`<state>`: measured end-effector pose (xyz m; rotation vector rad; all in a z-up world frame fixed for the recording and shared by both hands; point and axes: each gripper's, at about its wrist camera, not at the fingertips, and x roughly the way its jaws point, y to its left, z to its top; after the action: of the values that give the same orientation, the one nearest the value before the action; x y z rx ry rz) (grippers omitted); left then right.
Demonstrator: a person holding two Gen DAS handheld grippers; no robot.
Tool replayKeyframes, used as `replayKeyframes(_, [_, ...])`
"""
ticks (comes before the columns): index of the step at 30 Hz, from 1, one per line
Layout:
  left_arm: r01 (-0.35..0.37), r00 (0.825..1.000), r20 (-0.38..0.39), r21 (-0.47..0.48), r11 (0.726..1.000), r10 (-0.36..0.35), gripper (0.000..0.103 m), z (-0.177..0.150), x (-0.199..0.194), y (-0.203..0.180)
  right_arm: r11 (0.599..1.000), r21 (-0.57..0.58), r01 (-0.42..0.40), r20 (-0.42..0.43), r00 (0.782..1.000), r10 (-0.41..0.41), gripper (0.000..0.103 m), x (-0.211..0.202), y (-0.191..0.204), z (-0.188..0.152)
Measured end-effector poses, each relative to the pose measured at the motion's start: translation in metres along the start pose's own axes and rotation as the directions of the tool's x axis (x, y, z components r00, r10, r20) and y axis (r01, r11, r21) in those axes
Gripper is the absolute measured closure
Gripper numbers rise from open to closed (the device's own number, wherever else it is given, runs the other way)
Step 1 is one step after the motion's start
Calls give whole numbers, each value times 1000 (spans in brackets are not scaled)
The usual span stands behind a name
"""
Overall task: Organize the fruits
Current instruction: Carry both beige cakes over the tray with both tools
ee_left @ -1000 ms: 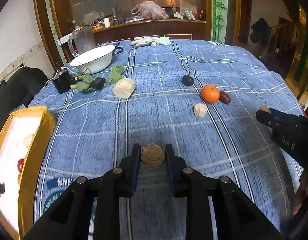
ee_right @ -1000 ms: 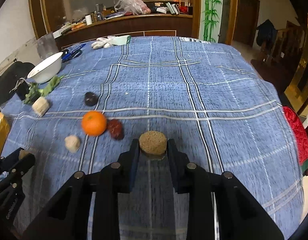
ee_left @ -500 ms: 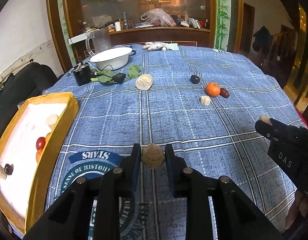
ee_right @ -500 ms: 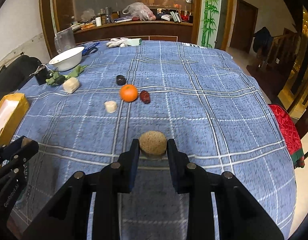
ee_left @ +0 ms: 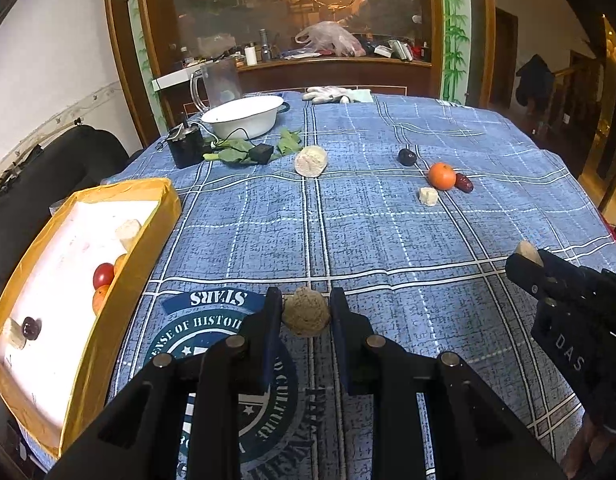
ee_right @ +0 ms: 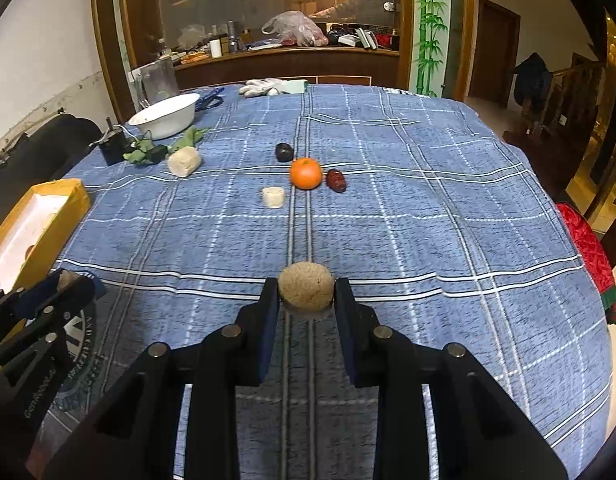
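My left gripper [ee_left: 305, 314] is shut on a rough brown ball-shaped fruit [ee_left: 306, 315], held above the blue cloth near the yellow tray [ee_left: 119, 280]. The tray holds a red tomato [ee_left: 103, 275], orange pieces, a dark fruit and pale chunks. My right gripper [ee_right: 306, 294] is shut on a tan round fruit [ee_right: 306, 287]. On the cloth lie an orange [ee_right: 305, 173], a red date [ee_right: 336, 180], a dark fruit [ee_right: 284, 152], a small pale chunk [ee_right: 273, 197] and a larger pale lump [ee_right: 183, 162].
A white bowl [ee_left: 243, 116], a clear jug [ee_left: 218, 84], a black box with cable [ee_left: 184, 147] and green leaves [ee_left: 243, 152] stand at the far left. White gloves [ee_left: 332, 94] lie at the far edge. A black chair [ee_left: 47, 168] stands left.
Both grippers have pulled back toward the near edge of the table with their fruits. The yellow tray has come further into the left wrist view.
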<state>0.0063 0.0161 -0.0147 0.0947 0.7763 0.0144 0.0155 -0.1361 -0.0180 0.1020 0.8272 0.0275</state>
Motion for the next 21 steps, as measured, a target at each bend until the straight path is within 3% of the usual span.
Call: replayKeyframes(21, [-10, 1000, 13, -4, 1000, 10, 80, -1, -10, 5, 999, 4, -54, 34, 998, 54, 73, -13, 11, -6])
